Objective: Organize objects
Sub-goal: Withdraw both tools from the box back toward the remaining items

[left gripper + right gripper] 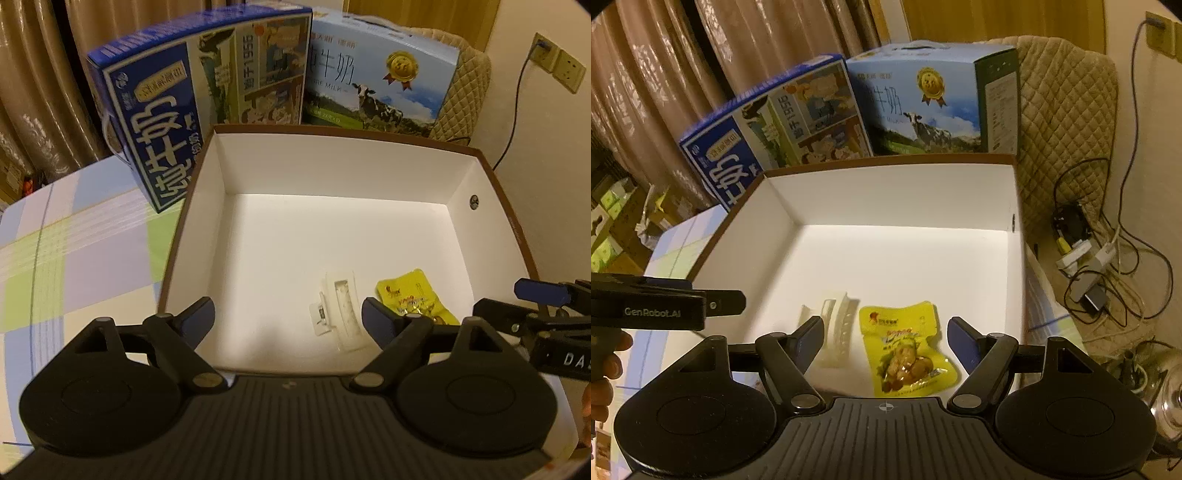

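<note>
Box (369,173): open white-lined carton with a brown rim, standing on the desk (74,251); two items lie on its floor near the front wall.
Desk: covered with a pastel check cloth; the cloth shows to the left of the box.
Dark blue milk carton (177,110): standing tilted at the desk's far edge, just behind the box's far left corner.
Light blue milk carton (380,77): upright to the right of the dark blue one, behind the box's far wall, printed with a cow and a gold medal.
Left gripper (288,317): held above the box's front wall, fingers (195,317) spread wide with nothing between them.
White plastic piece (838,332): lying on the box floor toward the front, just left of the packet; its exact form is hard to tell.
Yellow snack packet (908,350): flat on the box floor, near the front right corner, beside the white piece and apart from it.
Right gripper (886,343): over the box's front wall, fingers released and standing either side of the packet and the white piece, touching neither.
Quilted beige cover (1067,122): draped to the right behind the box.
Cables (1108,258): tangled on the floor at far right.
</note>
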`<state>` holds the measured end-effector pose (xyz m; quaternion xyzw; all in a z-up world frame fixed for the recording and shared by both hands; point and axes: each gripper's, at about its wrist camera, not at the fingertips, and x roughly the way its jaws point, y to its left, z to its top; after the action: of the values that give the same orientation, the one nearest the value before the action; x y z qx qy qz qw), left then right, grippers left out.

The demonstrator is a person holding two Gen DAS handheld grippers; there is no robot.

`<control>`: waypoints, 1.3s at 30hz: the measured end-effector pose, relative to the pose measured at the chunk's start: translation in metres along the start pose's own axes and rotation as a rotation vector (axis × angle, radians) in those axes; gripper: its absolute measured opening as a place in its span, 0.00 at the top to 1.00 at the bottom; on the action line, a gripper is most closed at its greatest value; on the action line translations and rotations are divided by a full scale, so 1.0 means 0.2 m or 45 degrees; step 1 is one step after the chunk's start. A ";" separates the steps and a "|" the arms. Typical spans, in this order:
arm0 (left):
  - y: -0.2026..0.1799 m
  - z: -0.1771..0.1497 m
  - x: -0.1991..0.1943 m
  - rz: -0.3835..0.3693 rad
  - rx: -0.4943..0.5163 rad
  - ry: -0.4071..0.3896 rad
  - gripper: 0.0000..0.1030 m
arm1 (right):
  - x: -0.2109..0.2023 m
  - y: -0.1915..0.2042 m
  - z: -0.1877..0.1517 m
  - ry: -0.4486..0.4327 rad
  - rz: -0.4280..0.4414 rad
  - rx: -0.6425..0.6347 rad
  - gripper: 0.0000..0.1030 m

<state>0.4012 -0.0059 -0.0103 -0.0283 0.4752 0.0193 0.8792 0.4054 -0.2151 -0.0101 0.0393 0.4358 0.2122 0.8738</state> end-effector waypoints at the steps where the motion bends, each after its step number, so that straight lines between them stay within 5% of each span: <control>1: 0.01 -0.01 -0.03 0.001 0.001 -0.007 0.18 | -0.02 0.00 -0.01 -0.004 0.002 0.003 0.31; 19: 0.13 -0.29 -0.38 0.041 -0.061 -0.047 0.17 | -0.38 0.08 -0.21 -0.068 0.014 0.041 0.31; 39: 0.20 -0.55 -0.49 0.046 -0.105 0.011 0.17 | -0.49 0.08 -0.43 -0.008 0.080 0.059 0.31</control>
<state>0.2534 0.0261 0.0110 -0.0561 0.4784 0.0544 0.8747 0.2811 -0.2501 0.0143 0.0739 0.4363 0.2294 0.8669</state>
